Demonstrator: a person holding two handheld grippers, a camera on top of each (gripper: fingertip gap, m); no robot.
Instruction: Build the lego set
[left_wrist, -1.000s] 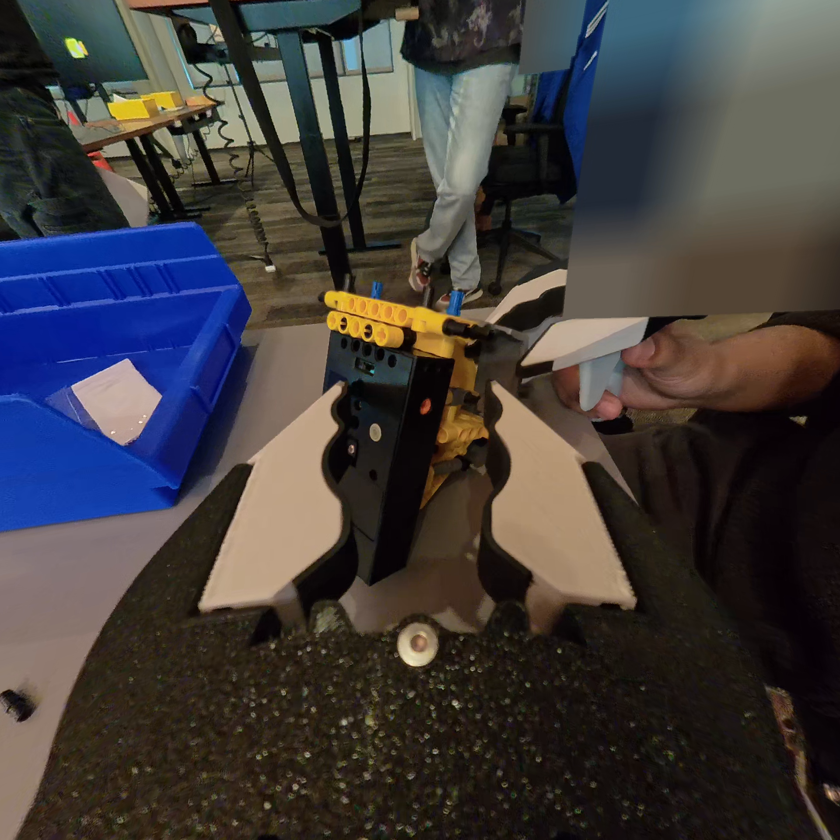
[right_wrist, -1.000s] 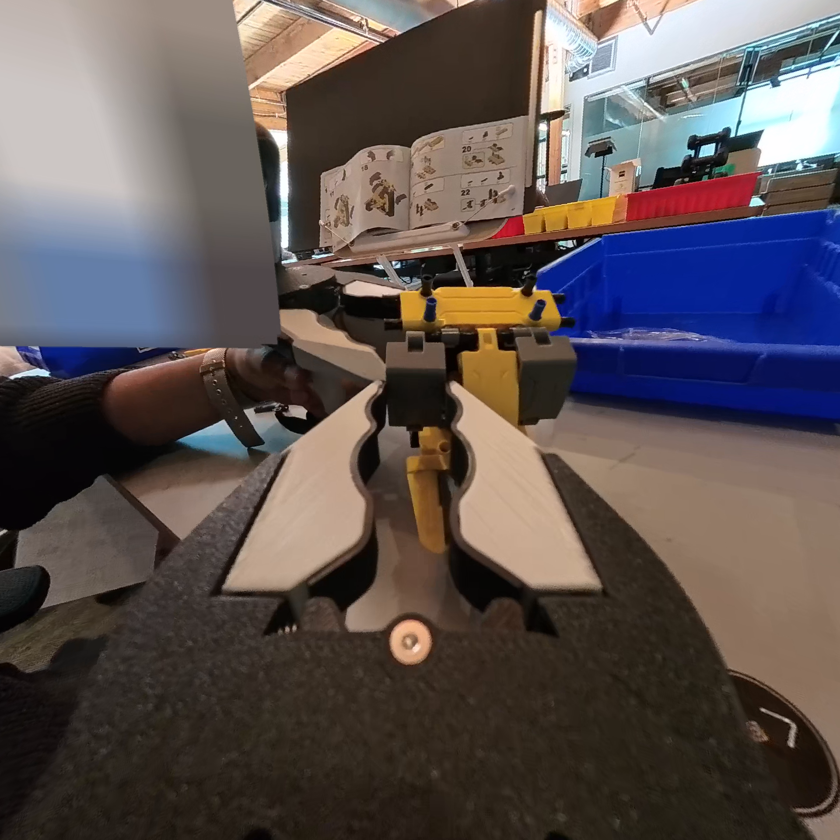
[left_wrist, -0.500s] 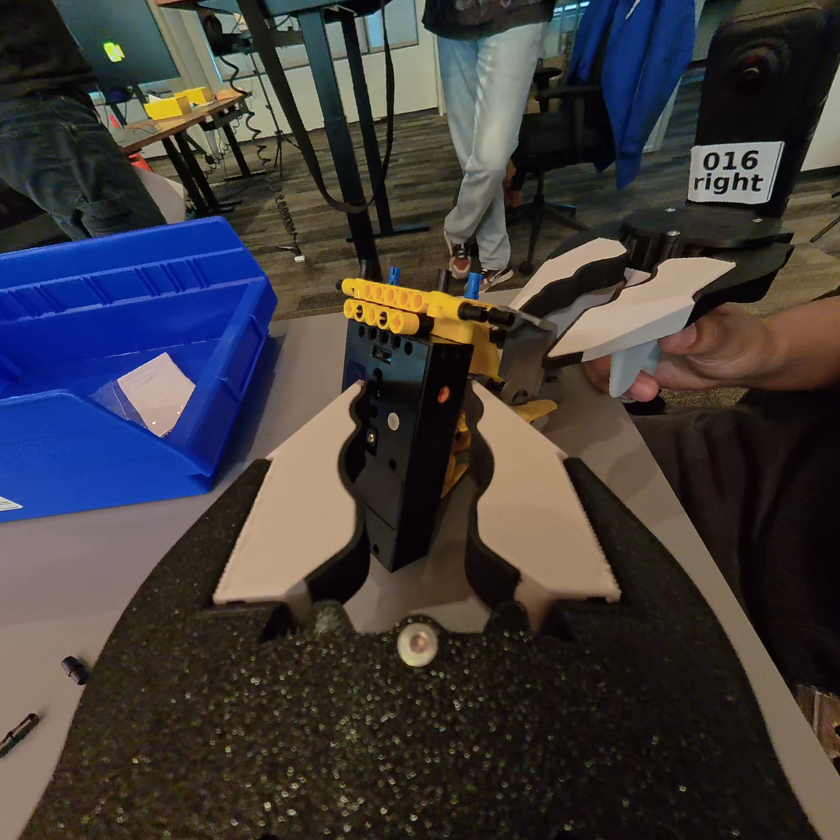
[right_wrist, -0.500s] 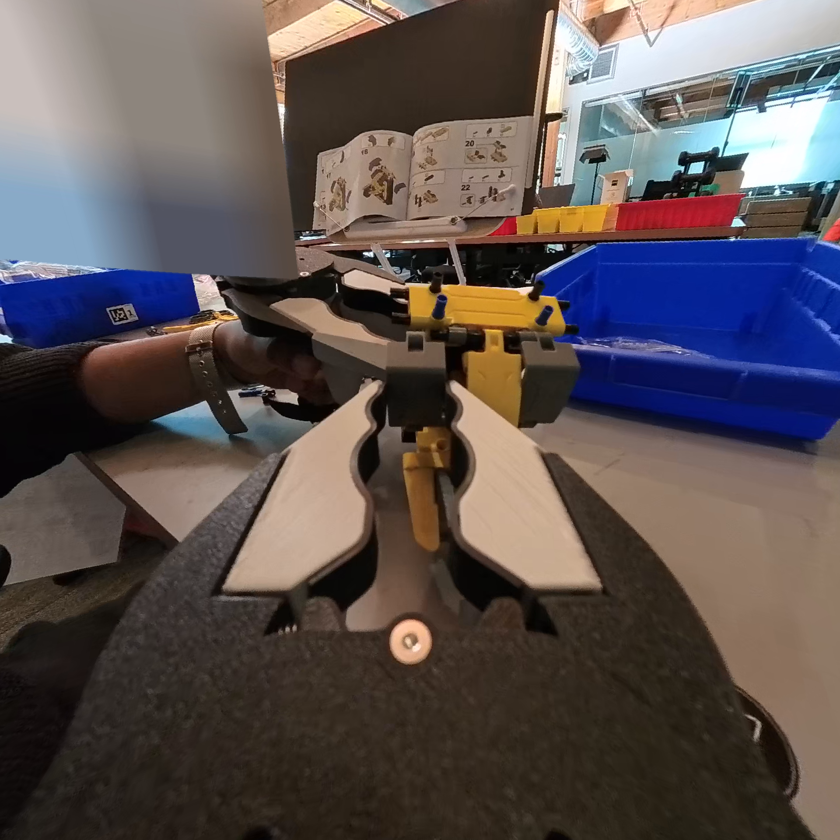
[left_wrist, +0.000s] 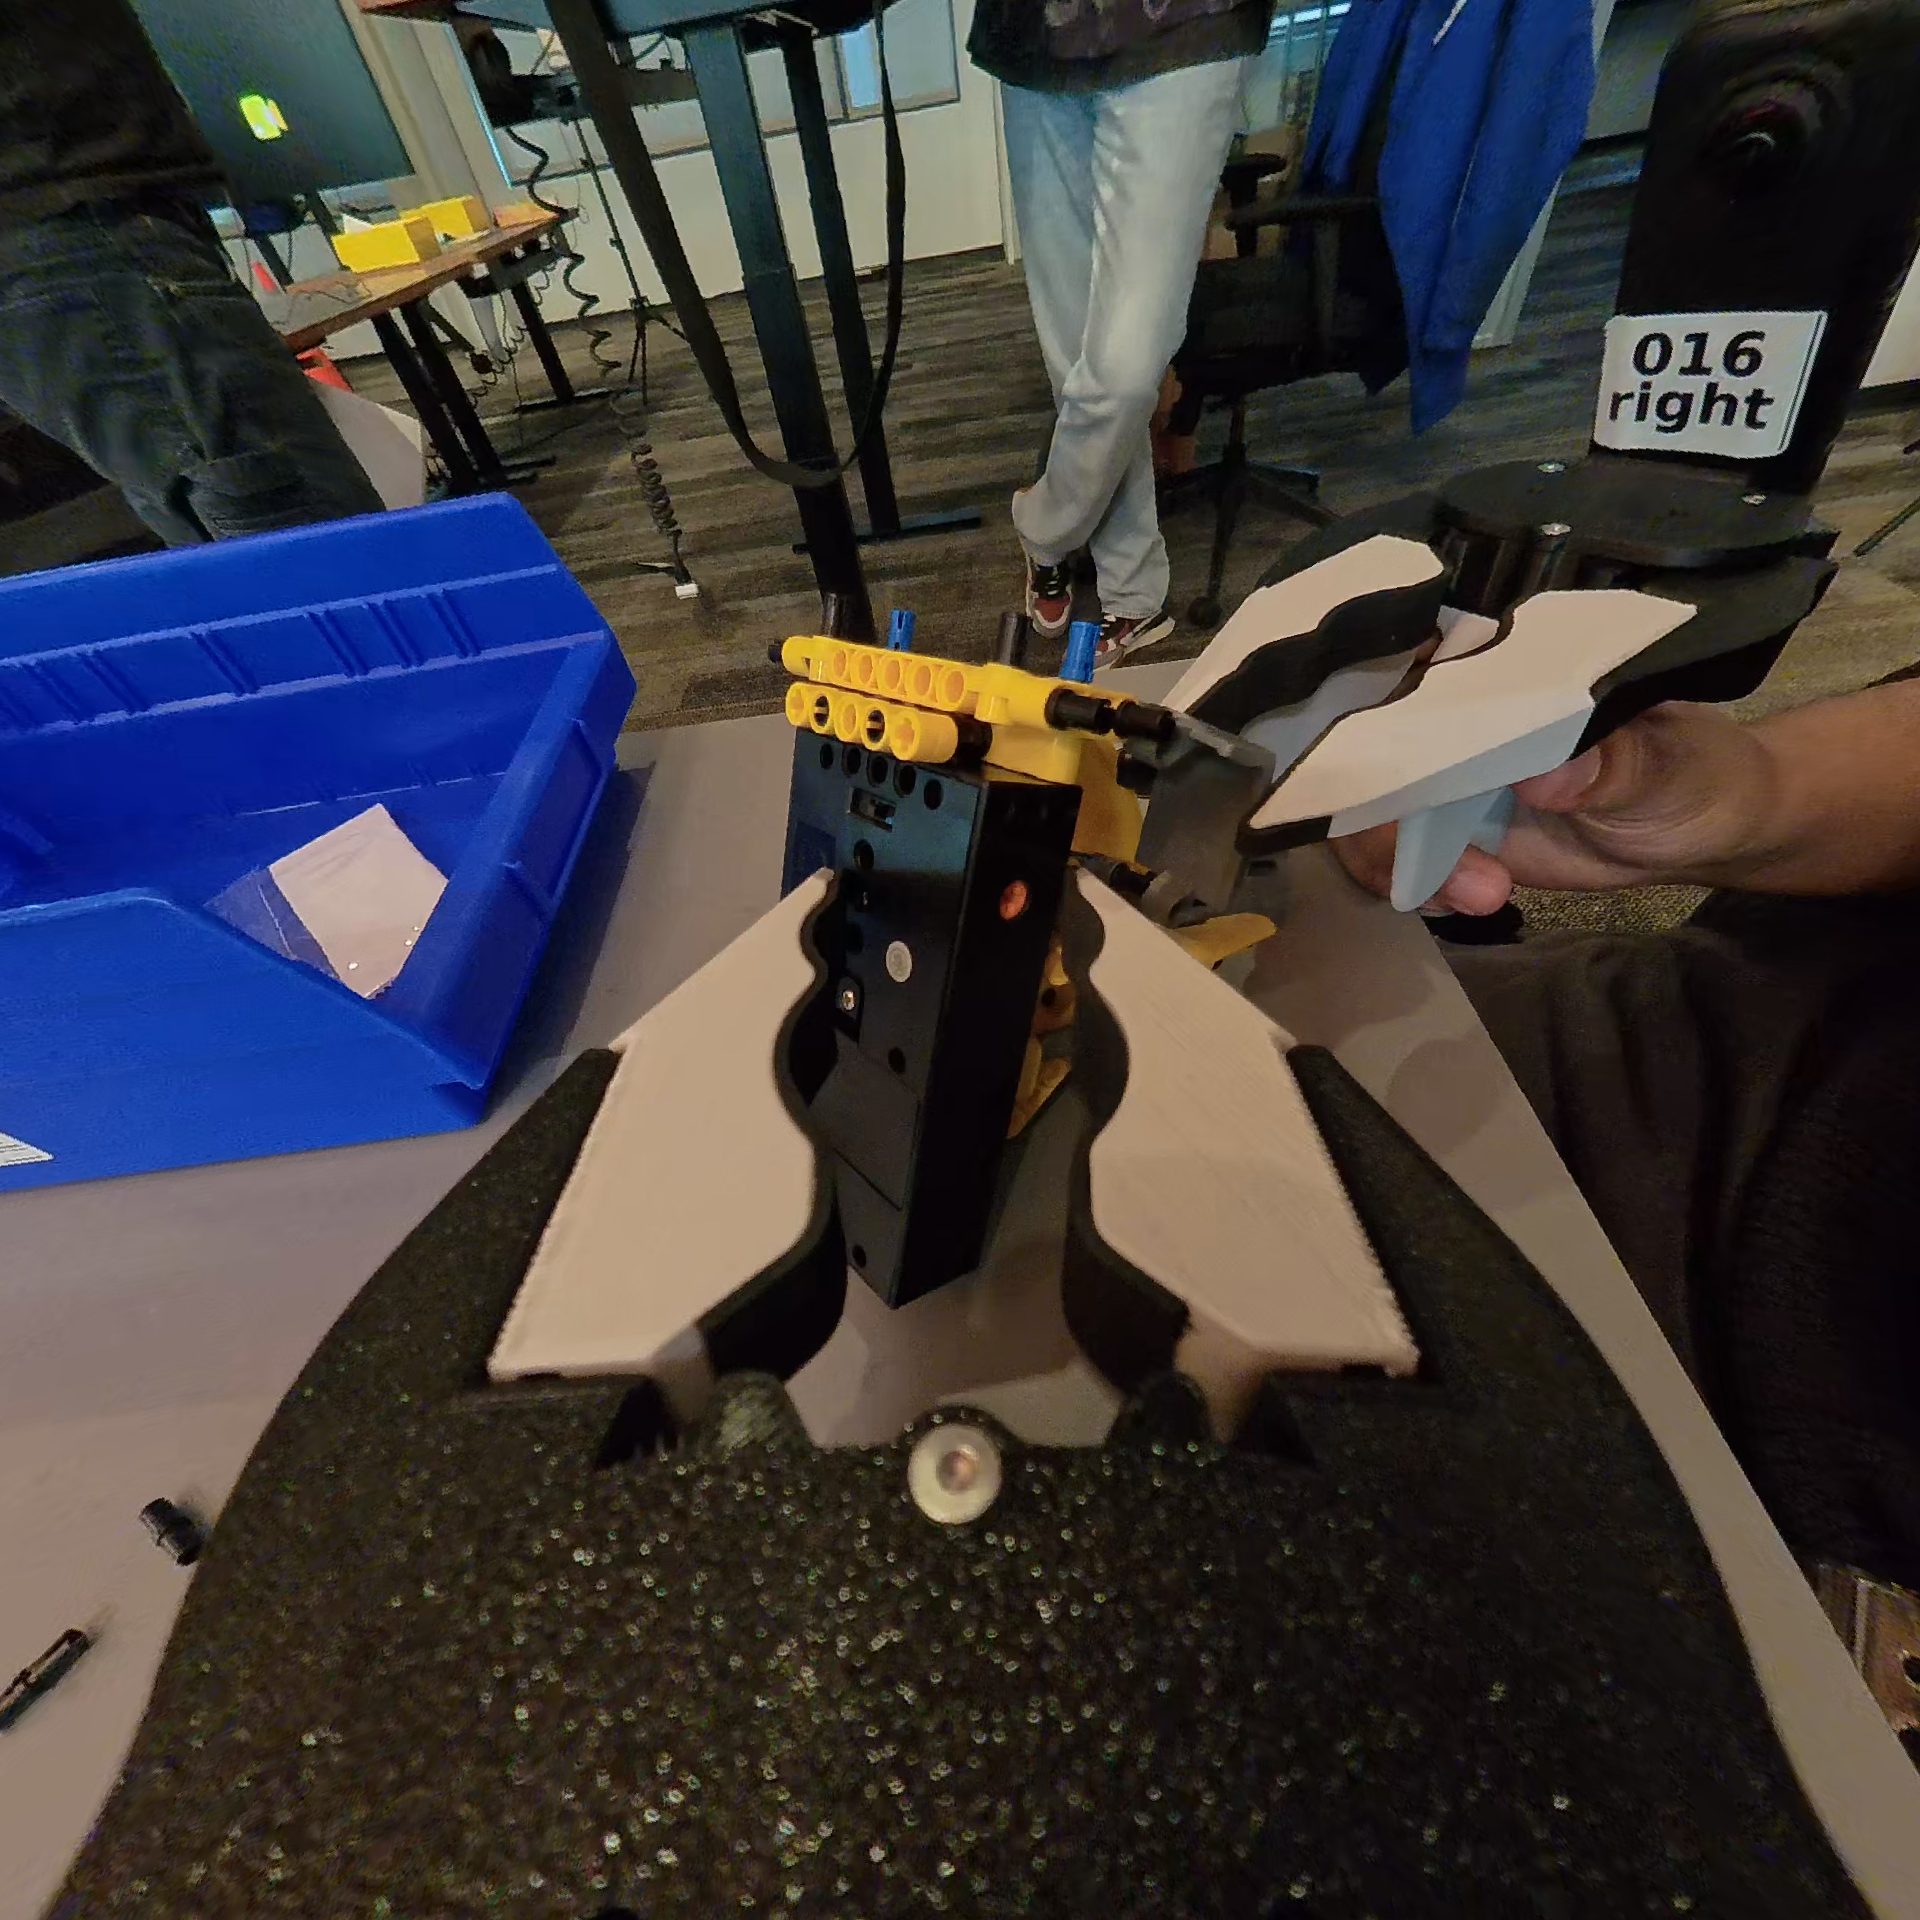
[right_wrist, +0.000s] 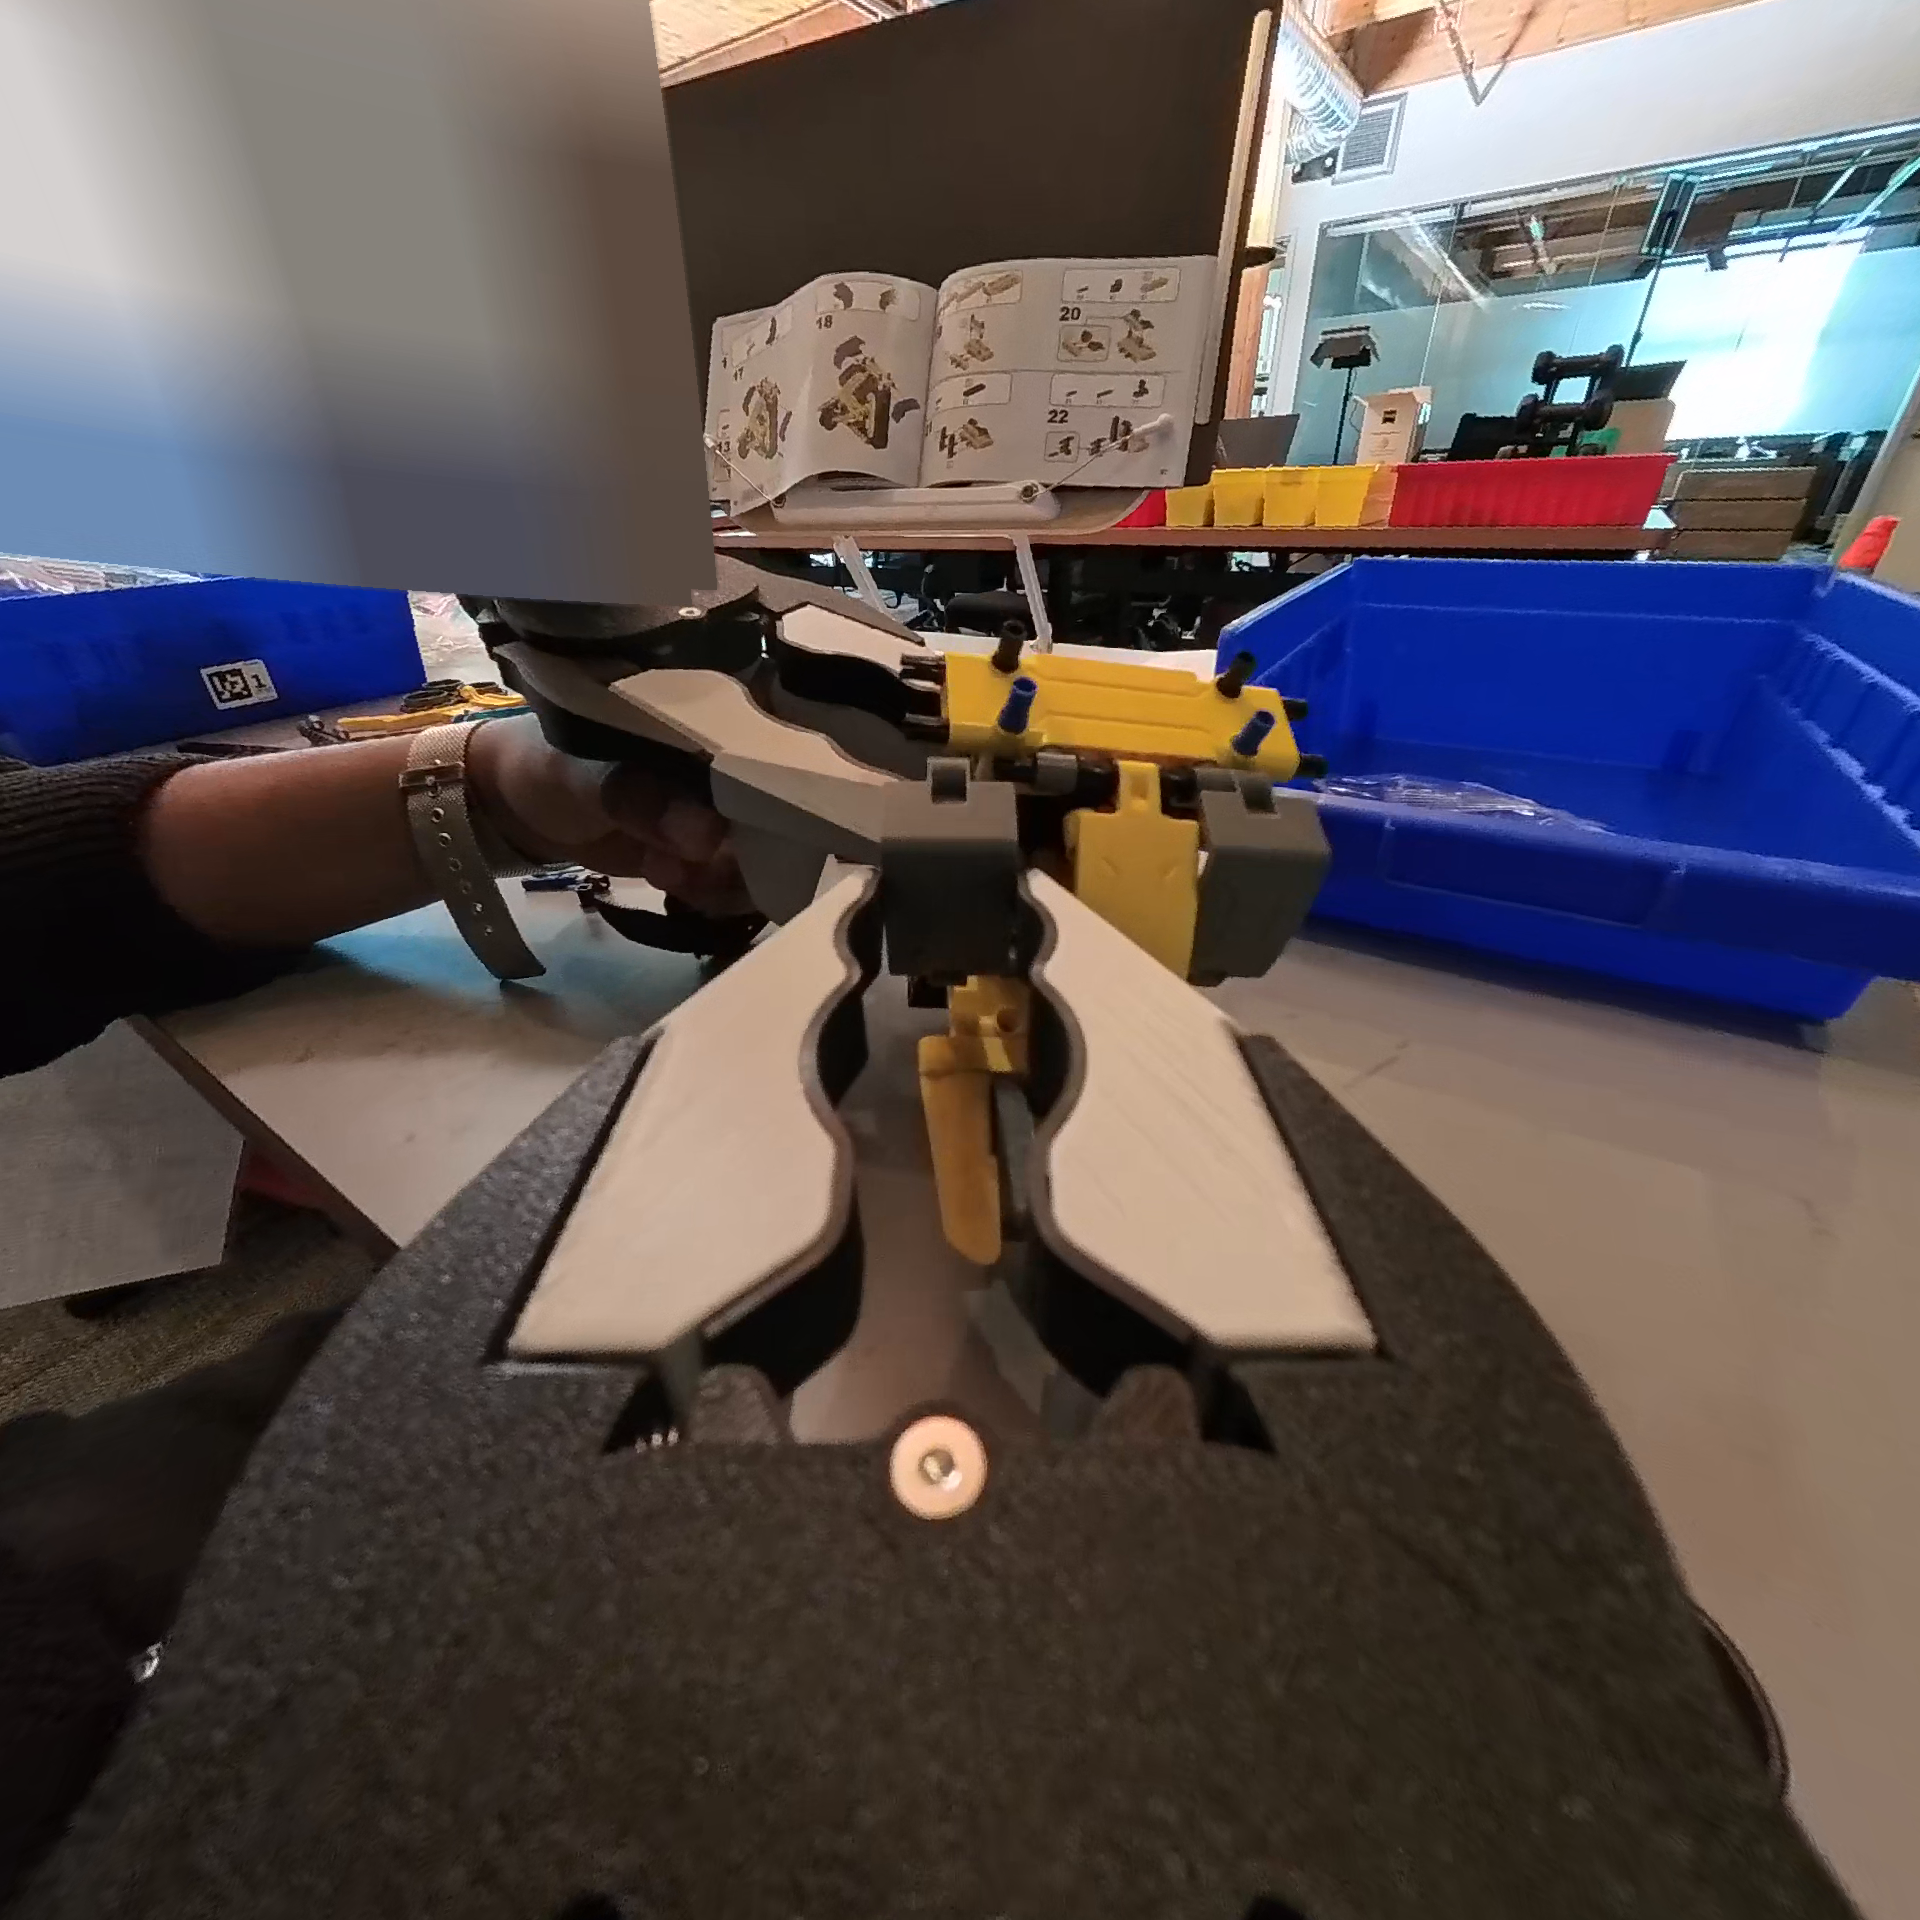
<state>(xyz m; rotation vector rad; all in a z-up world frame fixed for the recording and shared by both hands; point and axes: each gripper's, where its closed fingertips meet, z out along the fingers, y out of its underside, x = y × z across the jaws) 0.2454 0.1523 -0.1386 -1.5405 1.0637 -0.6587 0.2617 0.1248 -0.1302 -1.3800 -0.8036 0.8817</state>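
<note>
A toy brick model shows in the left wrist view with a black box body (left_wrist: 935, 1039), yellow beams (left_wrist: 914, 696) on top and blue pins. My left gripper (left_wrist: 951, 894) is shut on the black box. My right gripper (right_wrist: 951, 894) is shut on a dark grey block (right_wrist: 945, 883) on the model's other side, below its yellow top (right_wrist: 1122, 717). A yellow piece (right_wrist: 966, 1143) hangs between the right fingers. Each gripper shows in the other's view: the right gripper (left_wrist: 1403, 707), the left gripper (right_wrist: 727, 748). Both are hand-held.
A blue bin (left_wrist: 312, 831) holding a clear bag stands left of the model on the grey table (left_wrist: 260, 1299); it also shows in the right wrist view (right_wrist: 1558, 779). Small black pins (left_wrist: 171, 1527) lie at the near left. An open instruction booklet (right_wrist: 956, 384) stands behind. People stand beyond the table. Left and right tips are no more than a few centimetres apart.
Both grips are unchanged. The model and both grippers have shifted a little together; the right gripper's body now shows farther right and higher in the left wrist view.
</note>
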